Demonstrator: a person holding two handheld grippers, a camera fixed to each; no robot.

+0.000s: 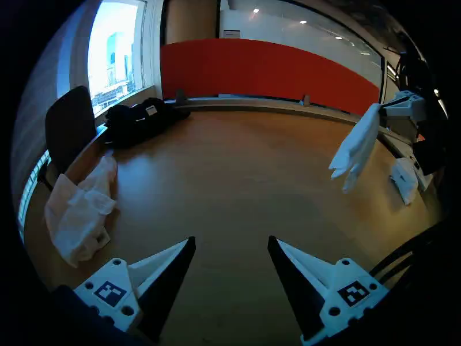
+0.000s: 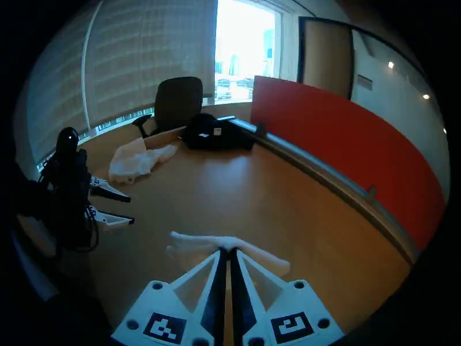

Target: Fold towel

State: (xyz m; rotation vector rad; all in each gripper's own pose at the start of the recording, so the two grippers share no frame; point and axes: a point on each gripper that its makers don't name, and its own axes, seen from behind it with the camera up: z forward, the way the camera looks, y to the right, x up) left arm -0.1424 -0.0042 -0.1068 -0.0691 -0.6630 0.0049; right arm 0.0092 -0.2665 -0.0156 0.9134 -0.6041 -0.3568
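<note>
Currently, as I log it from my end:
- L gripper (image 1: 230, 239): fingers spread, nothing between them, held over wooden table (image 1: 242, 173).
- R gripper (image 2: 227, 254): fingers pressed together, pinching the white towel (image 2: 196, 242) by one edge; towel hangs off it above table's right side.
- Crumpled cloth (image 1: 80, 210): table, left edge.
- Black bag (image 1: 138, 118): far left, next to chair (image 1: 69, 124).

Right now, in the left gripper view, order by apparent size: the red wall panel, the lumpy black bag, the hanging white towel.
1. red wall panel
2. lumpy black bag
3. hanging white towel
Bag and towel look nearly alike; their order is unsure.
</note>
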